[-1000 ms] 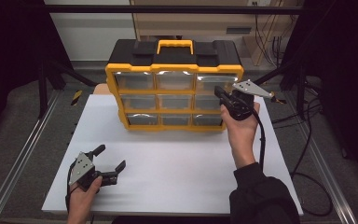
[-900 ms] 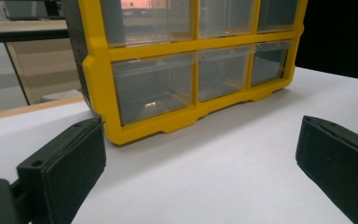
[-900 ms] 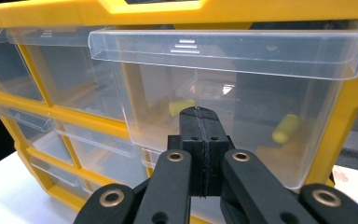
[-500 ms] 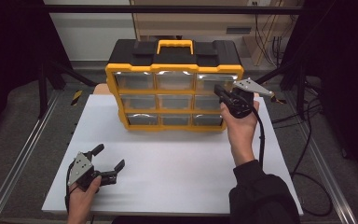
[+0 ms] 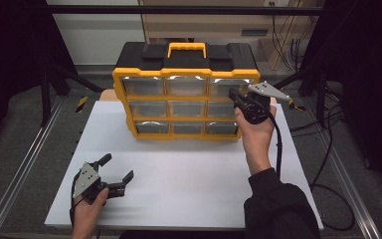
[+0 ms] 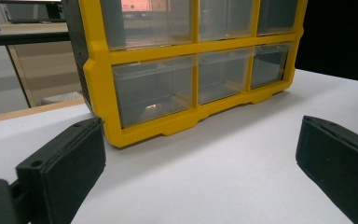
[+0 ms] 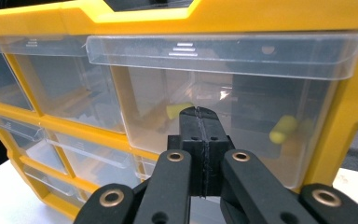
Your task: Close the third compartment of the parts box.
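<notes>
Left gripper (image 5: 113, 175) sits low on the near-left part of the white table (image 5: 189, 199), held in the left hand (image 5: 87, 211), jaws spread wide with nothing between them, aimed toward the cabinet. Its own view looks across bare tabletop at the cabinet's bottom-left corner.

Right hand (image 5: 254, 132) is raised, forearm coming up from the near-right edge, cable (image 5: 278, 149) trailing down beside the wrist. Right gripper (image 5: 234, 95) has jaws pressed together, gripping nothing, tips right at the front of the top-right drawer (image 7: 223, 107); contact not clear.

Yellow-and-black drawer cabinet (image 5: 186, 64) stands at the table's far side, nine clear drawers, all pushed in. Small yellow pieces (image 7: 282, 128) inside the top-right drawer.
</notes>
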A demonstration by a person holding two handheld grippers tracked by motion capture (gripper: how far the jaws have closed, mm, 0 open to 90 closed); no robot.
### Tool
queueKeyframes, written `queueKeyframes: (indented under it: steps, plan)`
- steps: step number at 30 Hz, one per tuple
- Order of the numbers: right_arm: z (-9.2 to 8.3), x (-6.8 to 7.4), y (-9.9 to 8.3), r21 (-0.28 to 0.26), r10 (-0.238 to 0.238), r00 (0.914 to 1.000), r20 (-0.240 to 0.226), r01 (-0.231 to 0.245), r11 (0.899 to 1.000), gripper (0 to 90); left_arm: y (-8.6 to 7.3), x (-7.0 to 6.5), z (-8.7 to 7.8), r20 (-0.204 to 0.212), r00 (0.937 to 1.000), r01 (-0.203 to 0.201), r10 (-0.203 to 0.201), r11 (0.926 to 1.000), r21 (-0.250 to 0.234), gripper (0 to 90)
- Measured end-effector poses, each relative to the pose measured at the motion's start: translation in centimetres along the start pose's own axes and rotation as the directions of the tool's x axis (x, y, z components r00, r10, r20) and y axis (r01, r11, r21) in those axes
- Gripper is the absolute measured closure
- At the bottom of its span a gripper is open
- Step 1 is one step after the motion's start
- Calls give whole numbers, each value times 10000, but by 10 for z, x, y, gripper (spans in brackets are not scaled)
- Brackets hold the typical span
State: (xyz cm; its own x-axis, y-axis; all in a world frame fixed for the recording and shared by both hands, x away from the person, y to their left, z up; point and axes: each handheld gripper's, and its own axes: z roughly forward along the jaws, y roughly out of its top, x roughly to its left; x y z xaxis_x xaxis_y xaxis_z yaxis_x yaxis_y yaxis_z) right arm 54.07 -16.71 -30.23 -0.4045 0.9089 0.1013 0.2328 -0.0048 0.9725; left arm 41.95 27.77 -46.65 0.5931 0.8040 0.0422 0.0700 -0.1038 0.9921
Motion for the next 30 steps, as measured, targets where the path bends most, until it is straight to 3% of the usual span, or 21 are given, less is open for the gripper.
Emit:
queueKeyframes:
  steps: [30]
  plan:
    - [2, 1, 3, 13, -139, 9999, 80, 139, 9999, 900, 0, -1, 1, 53, 10000, -47, 47, 10000, 27, 9]
